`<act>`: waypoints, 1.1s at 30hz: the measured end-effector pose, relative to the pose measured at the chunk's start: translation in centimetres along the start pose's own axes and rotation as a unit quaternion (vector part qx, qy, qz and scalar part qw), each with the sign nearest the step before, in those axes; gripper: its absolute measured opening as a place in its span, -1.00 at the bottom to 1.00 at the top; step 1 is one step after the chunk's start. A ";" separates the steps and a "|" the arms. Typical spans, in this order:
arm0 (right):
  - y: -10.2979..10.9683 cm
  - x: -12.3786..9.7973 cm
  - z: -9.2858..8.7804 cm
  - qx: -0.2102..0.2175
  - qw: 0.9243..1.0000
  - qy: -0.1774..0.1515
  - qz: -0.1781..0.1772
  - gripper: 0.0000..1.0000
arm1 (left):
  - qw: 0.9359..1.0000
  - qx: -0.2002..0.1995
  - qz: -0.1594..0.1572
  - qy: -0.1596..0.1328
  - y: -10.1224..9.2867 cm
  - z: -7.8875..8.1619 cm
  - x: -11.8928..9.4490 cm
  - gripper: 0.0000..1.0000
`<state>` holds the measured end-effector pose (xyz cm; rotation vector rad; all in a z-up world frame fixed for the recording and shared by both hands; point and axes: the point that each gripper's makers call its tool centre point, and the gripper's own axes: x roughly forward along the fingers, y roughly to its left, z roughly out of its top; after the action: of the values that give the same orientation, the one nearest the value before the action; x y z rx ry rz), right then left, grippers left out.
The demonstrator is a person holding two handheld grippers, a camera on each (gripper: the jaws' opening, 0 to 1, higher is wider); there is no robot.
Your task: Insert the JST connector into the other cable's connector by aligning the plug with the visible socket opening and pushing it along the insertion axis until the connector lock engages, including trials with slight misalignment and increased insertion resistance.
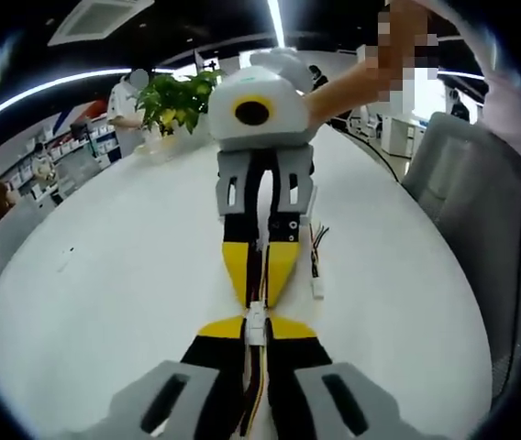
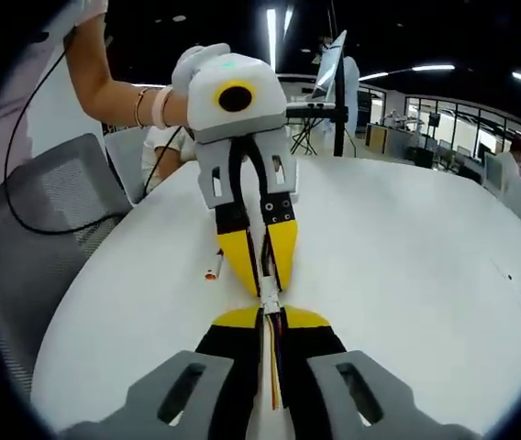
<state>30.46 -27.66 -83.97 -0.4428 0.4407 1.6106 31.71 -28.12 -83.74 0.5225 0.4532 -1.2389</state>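
In the left gripper view my left gripper [image 1: 256, 330] is shut on a small white JST connector [image 1: 257, 320], with yellow and red wires running back between the jaws. My right gripper [image 1: 260, 295] comes down from the top, tip to tip with it, shut on the other cable's end. In the right gripper view my right gripper [image 2: 270, 321] holds its wires, and the white connector [image 2: 269, 298] sits between it and the left gripper [image 2: 267, 282]. The two connector ends touch in line. I cannot tell whether the lock is engaged.
A spare cable [image 1: 316, 266] with a white plug lies on the white round table [image 1: 105, 302], also seen as the spare cable [image 2: 213, 267]. A potted plant [image 1: 180, 99] stands at the far edge. Grey chairs [image 1: 471, 192] [image 2: 45, 220] flank the table.
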 end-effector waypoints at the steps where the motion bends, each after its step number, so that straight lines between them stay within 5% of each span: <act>1: 0.0 0.0 0.0 0.000 1.000 0.000 0.000 -0.91 | 1.000 -0.001 0.003 0.000 0.1 0.0 0.0 -0.93; 16: -0.4 -1.0 1.5 0.030 0.999 -0.028 -0.024 -0.78 | 0.997 -0.039 0.054 -0.024 1.6 0.8 -2.2 -0.77; 33: 1.6 -3.7 4.0 0.075 0.990 -0.104 -0.054 -0.68 | 0.993 -0.063 0.094 -0.029 -0.6 0.7 -6.2 -0.48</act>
<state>29.09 -28.85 -78.61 -0.1793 0.3713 1.4893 29.50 -23.92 -79.60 0.4116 0.4205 -1.0340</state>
